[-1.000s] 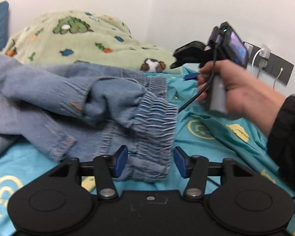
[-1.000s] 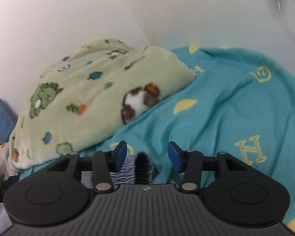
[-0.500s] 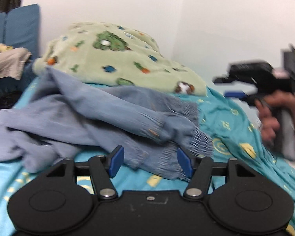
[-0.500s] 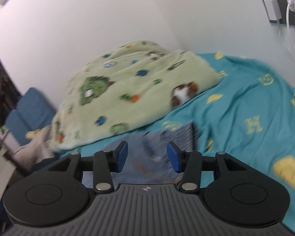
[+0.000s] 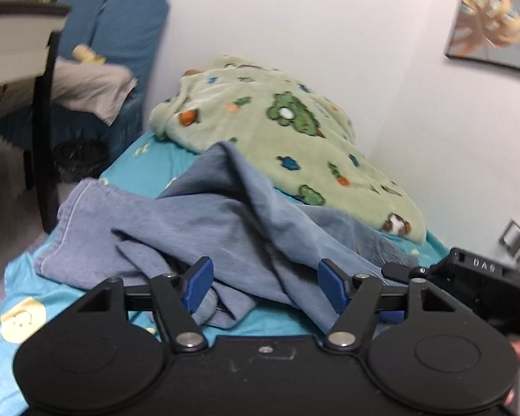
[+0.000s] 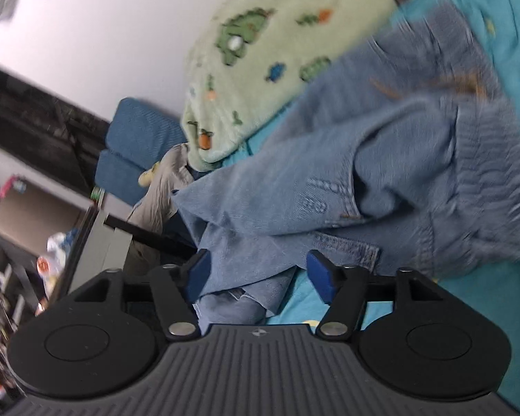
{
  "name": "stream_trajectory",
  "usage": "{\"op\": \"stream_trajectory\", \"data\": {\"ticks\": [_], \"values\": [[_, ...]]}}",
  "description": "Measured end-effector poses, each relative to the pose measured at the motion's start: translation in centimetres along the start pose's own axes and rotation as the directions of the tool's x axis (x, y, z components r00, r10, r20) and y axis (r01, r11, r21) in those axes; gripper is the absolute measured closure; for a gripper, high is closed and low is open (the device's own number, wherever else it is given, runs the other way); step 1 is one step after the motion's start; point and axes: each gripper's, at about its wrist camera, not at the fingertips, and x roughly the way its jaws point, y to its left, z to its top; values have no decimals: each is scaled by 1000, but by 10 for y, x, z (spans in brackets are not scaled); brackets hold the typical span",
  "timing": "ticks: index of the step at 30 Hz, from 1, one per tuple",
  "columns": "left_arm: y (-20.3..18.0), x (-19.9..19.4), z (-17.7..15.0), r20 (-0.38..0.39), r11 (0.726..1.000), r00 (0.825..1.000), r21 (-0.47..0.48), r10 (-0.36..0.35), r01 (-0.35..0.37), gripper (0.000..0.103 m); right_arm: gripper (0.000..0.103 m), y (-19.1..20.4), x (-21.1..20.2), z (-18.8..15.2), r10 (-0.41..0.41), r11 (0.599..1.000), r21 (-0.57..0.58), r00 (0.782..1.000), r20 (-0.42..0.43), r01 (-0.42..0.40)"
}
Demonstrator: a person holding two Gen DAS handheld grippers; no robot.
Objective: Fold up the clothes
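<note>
A pair of blue jeans [image 5: 225,215] lies crumpled on the teal bedsheet [image 5: 142,170]. My left gripper [image 5: 266,286] hovers low over the near folds. Its jaws are opening, and the cloth lies under and between the blue pads without being pinched. In the right wrist view the jeans [image 6: 329,173] fill the middle, with their gathered elastic waistband [image 6: 495,180] at the right. My right gripper [image 6: 259,275] is over a loose fold at the near edge. Its jaws are opening too, and the pads do not press on the cloth. The right gripper's black housing [image 5: 475,277] shows at the left view's right edge.
A green dinosaur-print blanket [image 5: 277,128] is heaped against the white wall behind the jeans. Blue cushions [image 5: 121,34], a beige cloth [image 5: 86,86] and a dark-legged table [image 5: 41,104] stand left of the bed. A framed picture [image 5: 492,24] hangs on the wall.
Both views have swung left, from the waistband end toward the jeans' legs and the room. Both grippers' jaws stand wider. The waistband no longer sits between the right gripper's fingers.
</note>
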Motion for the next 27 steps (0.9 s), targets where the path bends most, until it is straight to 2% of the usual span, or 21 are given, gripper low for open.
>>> {"op": "stream_trajectory", "data": {"ticks": [4, 6, 7, 10, 13, 16, 21, 24, 27], "values": [[25, 17, 2, -34, 994, 999, -108, -29, 25, 39, 31, -18, 23, 3, 38, 989, 143, 999, 23, -41], [35, 21, 2, -40, 990, 999, -141, -33, 27, 39, 34, -23, 33, 7, 19, 986, 166, 999, 35, -25], [40, 23, 2, -42, 988, 999, -152, -33, 26, 39, 39, -25, 37, 8, 7, 985, 171, 999, 40, -14], [51, 28, 1, -59, 982, 998, -188, -30, 19, 39, 80, -33, 39, 9, -20, 984, 178, 998, 65, 8], [60, 26, 2, -52, 973, 998, -229, -27, 14, 39, 93, -32, 31, 8, -39, 987, 158, 995, 95, 23], [66, 19, 7, -23, 962, 999, -274, -25, 17, 39, 96, -16, 12, 7, -45, 994, 110, 989, 139, 30], [73, -1, 15, 33, 951, 999, -310, -10, 19, 39, 97, 1, -53, 6, -74, 996, 72, 971, 228, 59], [74, -14, 19, 56, 947, 998, -319, -14, 31, 39, 97, -2, -85, 6, -129, 989, 97, 960, 250, 107], [74, -21, 17, 59, 944, 998, -327, -22, 40, 38, 97, -15, -112, 2, -223, 970, 156, 937, 269, 186]]}}
